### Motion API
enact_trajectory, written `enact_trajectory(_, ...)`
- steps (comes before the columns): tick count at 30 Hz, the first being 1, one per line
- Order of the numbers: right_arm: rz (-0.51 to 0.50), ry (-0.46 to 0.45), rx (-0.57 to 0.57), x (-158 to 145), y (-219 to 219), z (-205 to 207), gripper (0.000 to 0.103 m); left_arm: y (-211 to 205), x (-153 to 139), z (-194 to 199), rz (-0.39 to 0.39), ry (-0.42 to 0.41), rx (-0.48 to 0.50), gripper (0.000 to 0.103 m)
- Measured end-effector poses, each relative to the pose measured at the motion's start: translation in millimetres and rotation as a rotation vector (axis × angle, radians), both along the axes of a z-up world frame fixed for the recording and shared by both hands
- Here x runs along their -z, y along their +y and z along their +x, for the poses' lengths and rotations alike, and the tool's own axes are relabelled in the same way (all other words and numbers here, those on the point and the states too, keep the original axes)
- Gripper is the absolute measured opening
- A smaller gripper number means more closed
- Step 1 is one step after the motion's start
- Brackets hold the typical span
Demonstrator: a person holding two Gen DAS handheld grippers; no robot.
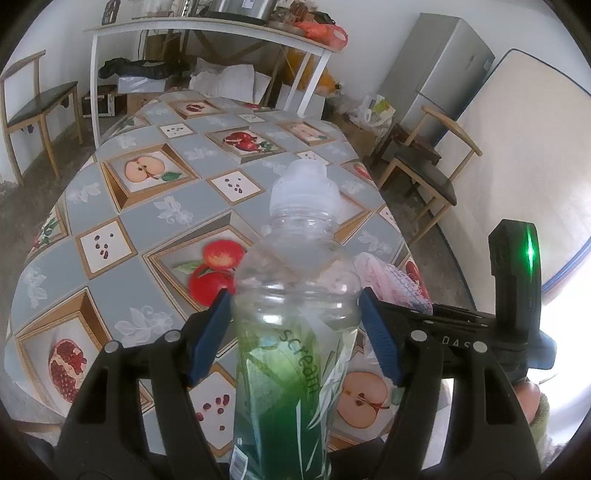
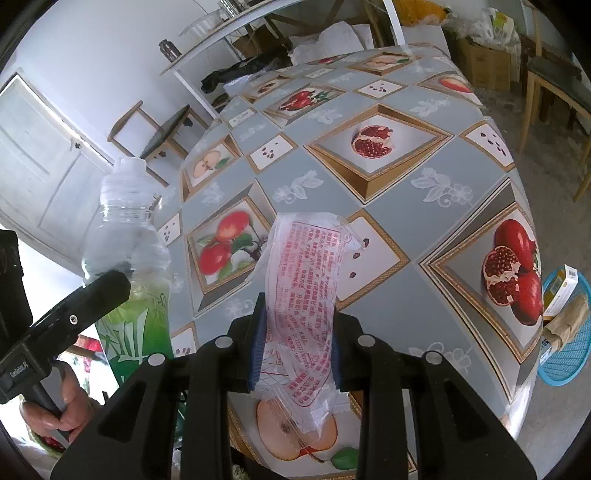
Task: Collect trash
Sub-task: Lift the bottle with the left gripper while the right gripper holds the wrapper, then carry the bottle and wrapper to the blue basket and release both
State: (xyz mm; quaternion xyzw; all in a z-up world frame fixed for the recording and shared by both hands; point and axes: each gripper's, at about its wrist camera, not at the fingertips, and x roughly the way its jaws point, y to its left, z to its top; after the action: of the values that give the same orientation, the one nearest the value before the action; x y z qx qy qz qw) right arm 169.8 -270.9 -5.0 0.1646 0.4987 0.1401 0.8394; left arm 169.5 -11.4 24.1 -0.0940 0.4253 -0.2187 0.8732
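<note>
My left gripper (image 1: 295, 332) is shut on an empty clear plastic bottle (image 1: 295, 295) with a green label and holds it upright above the table. The bottle also shows at the left of the right wrist view (image 2: 125, 240). My right gripper (image 2: 297, 343) is shut on a clear plastic wrapper with red print (image 2: 303, 280), held above the table. The wrapper also shows in the left wrist view (image 1: 391, 284), just right of the bottle. The right gripper's body (image 1: 513, 295) shows at the right of the left wrist view.
The table carries a grey fruit-pattern cloth (image 1: 177, 206). A blue basket (image 2: 565, 350) with a small box and brown paper sits on the floor at the table's right. Wooden chairs (image 1: 428, 166) stand to the right and far left (image 1: 33, 107). A cluttered white desk (image 1: 207, 26) stands behind.
</note>
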Motion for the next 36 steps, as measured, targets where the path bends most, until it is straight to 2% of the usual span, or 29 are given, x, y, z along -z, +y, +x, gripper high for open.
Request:
enact_trajectory(19, 0.009, -0.056, 0.008, -18.4, -6.7, -23.1, 0.028, -2.9, -24.3, -25.0, -0.024, -0.06, -0.002, 0.067)
enact_trajectory(26, 0.055, -0.083, 0.05, -20.2, -29.2, -38.3, 0.028, -16.3, -36.2, -29.9, -0.052, -0.078, 0.018, 0.067)
enact_trajectory(30, 0.079, -0.127, 0.14, -30.7, -67.9, -57.0, 0.028, -40.6, -51.8, -26.5, -0.061, -0.114, 0.078, 0.067)
enact_trajectory(36, 0.01, -0.251, 0.509, -65.7, -199.5, -136.0, 0.028, -111.7, -78.9, -8.3, -0.133, -0.117, 0.262, 0.067)
